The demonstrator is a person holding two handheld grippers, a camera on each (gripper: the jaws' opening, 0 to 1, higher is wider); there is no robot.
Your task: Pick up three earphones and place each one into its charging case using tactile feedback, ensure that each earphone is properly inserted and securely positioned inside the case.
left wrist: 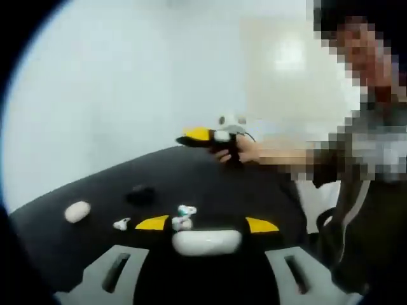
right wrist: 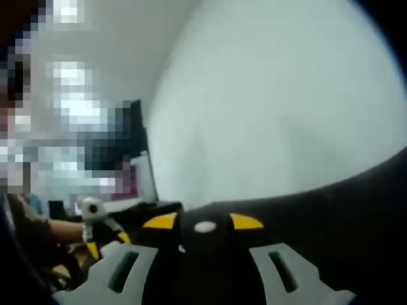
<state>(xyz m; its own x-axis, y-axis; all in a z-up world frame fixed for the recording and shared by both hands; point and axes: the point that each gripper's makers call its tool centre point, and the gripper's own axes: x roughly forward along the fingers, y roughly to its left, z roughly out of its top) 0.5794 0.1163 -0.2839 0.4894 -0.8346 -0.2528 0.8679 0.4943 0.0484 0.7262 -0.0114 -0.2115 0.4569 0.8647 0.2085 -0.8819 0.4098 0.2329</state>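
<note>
While the left tool grips a white case, earphones lie beside.

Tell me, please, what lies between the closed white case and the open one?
In the left gripper view, a loose earbud lies between the closed case and the open case.

On the table, we see a charging case lying between the left tongs, with an earphone just behind it and another earphone to its left. Farther left sits a second case, and a third case lies behind them. The right tongs hang above the table's far edge. In the right gripper view, we see a small earphone between the tongs.
</note>
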